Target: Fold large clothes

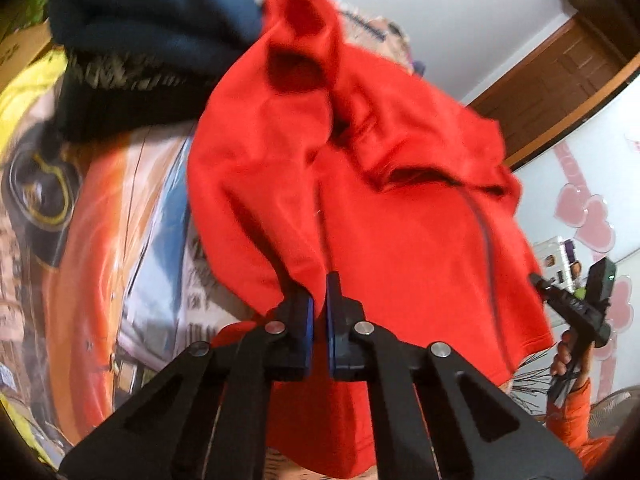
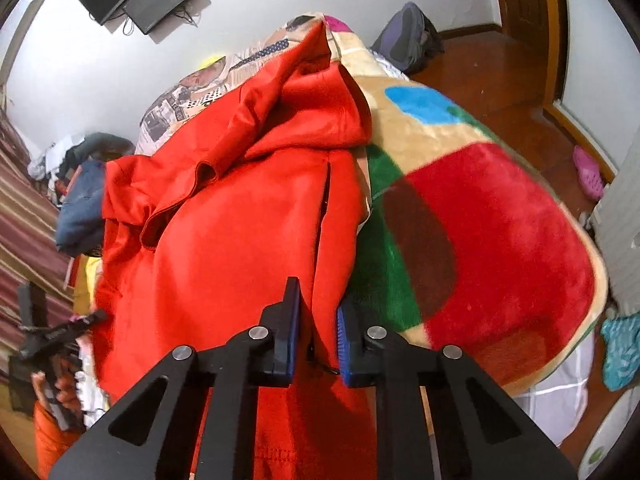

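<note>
A large red hooded jacket with a dark zip hangs stretched between my two grippers above the bed, its hood end draped over the bedding. My left gripper is shut on one bottom corner of the jacket. My right gripper is shut on the other bottom edge of the jacket, beside the zip opening. The right gripper also shows in the left wrist view, and the left gripper shows in the right wrist view.
A bright plush blanket covers the bed on the right. Dark blue and black clothes are piled on the printed bedsheet. A backpack lies on the wooden floor, with a pink slipper near the wall.
</note>
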### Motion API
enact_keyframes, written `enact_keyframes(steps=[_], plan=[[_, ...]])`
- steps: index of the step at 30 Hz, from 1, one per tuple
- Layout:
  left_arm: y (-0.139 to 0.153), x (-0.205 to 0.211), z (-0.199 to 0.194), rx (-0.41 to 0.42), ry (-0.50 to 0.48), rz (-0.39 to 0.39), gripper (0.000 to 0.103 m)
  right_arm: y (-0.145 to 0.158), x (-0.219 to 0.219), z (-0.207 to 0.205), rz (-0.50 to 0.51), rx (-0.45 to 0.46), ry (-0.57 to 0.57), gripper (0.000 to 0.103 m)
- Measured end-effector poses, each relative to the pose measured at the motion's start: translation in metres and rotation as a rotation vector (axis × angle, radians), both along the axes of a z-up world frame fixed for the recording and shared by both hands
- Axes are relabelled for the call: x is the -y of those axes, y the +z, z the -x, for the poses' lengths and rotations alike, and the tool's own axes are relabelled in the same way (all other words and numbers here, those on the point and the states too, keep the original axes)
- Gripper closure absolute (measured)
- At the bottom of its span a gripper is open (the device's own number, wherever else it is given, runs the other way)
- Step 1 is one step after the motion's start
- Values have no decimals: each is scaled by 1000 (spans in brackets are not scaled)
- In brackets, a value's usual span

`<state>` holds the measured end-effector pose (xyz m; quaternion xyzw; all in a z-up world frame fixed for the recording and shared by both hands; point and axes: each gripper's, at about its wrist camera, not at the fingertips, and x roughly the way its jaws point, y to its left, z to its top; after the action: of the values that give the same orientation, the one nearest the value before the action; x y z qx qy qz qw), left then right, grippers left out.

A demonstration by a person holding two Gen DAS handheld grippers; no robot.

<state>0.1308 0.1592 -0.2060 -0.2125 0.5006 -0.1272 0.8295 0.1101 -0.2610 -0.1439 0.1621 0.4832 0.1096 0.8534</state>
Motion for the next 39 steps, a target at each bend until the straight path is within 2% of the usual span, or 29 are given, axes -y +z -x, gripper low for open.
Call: enact_keyframes(steps=[7,13,17,20,21,24,25,26,27,30,32,34,35,39], plan=[[47,-2,-6,123,7,-8,101,21,-9,4,73,54,-10,90],[62,-10,-12,184,57,-10,102,33,-13,6,96,106,-34,89],[61,-22,-6,190,82,-2,103,25,-8,9,87,90,-66,83],[56,-27,-1,169,79,-2,103,21,2,11,51,43,-82,73],[50,-27,0,153,75,-15,103,19,5,12,38,27,-84,66],[33,-25,2,95,78,-72,101,15,10,19,33,10,-90,60],[25,-25,2,68,77,-92,99,13,9,21,35,-1,-86,60],[17,-25,3,41,79,-106,91,10,8,22,34,-15,-78,60],[11,-25,3,23,84,-119,78,6,8,23,27,-32,-68,60],[-10,-29,8,-23,112,-123,49,-8,4,24,21,-85,-51,60],[-22,-34,11,-56,129,-108,46,-18,1,23,24,-117,-36,60],[-34,-41,12,-94,148,-73,46,-21,1,24,16,-101,-51,57],[-41,-45,13,-114,158,-45,45,-20,1,23,11,-101,-54,55],[-66,-56,15,-180,195,63,43,-11,-5,21,-5,-78,-28,55]])
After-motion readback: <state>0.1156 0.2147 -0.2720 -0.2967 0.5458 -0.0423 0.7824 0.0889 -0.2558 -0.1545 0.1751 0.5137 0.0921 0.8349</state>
